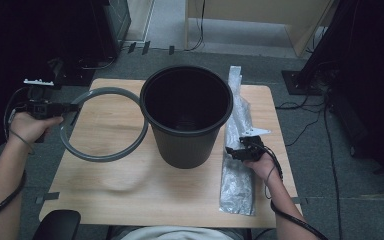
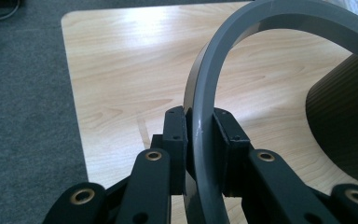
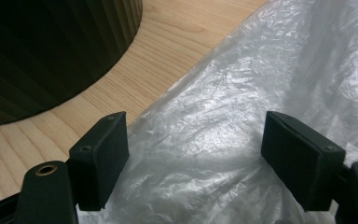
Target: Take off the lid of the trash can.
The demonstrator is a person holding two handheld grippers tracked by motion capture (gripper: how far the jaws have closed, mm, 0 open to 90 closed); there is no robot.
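Left gripper (image 1: 75, 106) clamping a grey ring (image 1: 104, 124); right gripper (image 1: 228, 150) hanging wide open over a clear plastic bag (image 1: 237, 180).

No readable writing is showing on anything. The left hand (image 1: 30, 125) is holding its gripper level at the table's (image 1: 130, 190) left edge, jaws squeezing the ring's rim, the ring hanging tilted beside the black bin (image 1: 186, 117). The right hand (image 1: 262, 165) is pointing its gripper leftward, jaws gaping above the bag lying along the table's right side. The bin's dark inside is hard to make out.
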